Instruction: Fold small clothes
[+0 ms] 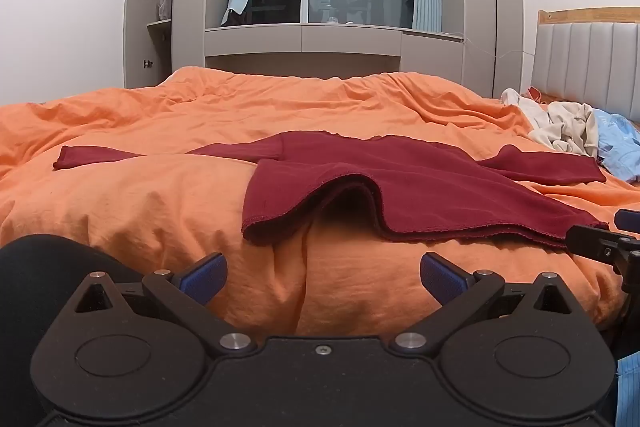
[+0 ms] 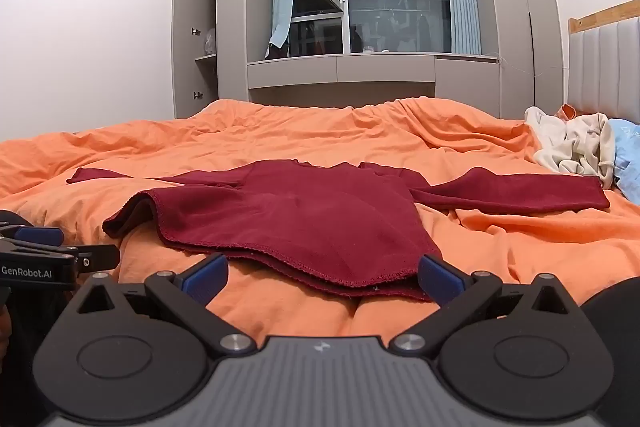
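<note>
Between the spread jaws of the left gripper (image 1: 323, 279) lies only bare orange duvet (image 1: 160, 211), with nothing pinched; the right gripper (image 2: 323, 279) also stands wide open, the near hem of the dark red long-sleeved top (image 2: 296, 215) just beyond its blue pads (image 2: 440, 277) and untouched. That top lies spread on the bed, both sleeves out to the sides, its hem arched up over a fold in the duvet. Off to the right by the padded headboard (image 1: 588, 67) sits a heap of cream clothing (image 2: 572, 143) beside a pale blue garment (image 1: 618, 147), well apart from the top. Behind the bed stand grey cupboards, one door open on shelves (image 2: 206, 59) holding something indistinct. Only the right wrist view shows lettering on the other gripper's side.
</note>
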Demonstrator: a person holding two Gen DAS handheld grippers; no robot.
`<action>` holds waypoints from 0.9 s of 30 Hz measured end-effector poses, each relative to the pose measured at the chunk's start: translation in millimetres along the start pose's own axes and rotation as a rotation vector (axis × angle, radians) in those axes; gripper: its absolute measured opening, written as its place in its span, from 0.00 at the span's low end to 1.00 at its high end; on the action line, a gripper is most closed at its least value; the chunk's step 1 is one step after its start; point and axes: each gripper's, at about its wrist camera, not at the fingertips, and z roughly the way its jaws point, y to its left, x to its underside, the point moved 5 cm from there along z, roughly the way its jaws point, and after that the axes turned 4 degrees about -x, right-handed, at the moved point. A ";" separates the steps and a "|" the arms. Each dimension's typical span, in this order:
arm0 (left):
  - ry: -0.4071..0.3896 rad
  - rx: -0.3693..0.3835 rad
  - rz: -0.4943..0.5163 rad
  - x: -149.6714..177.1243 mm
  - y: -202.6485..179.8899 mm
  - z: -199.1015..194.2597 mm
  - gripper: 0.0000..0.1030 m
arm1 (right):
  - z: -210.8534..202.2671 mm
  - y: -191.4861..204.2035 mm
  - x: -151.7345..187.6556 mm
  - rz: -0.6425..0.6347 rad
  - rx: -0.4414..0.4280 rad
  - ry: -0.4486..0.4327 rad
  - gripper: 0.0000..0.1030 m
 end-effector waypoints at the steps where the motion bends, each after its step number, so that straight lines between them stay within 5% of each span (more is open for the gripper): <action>1: 0.001 0.000 0.001 0.1 0.0 0.0 1.00 | 0.1 0.0 0.0 0.000 0.000 0.000 1.00; 27: 0.002 -0.002 0.004 0.2 0.0 0.1 1.00 | 3.4 2.6 0.8 0.002 -0.001 0.003 1.00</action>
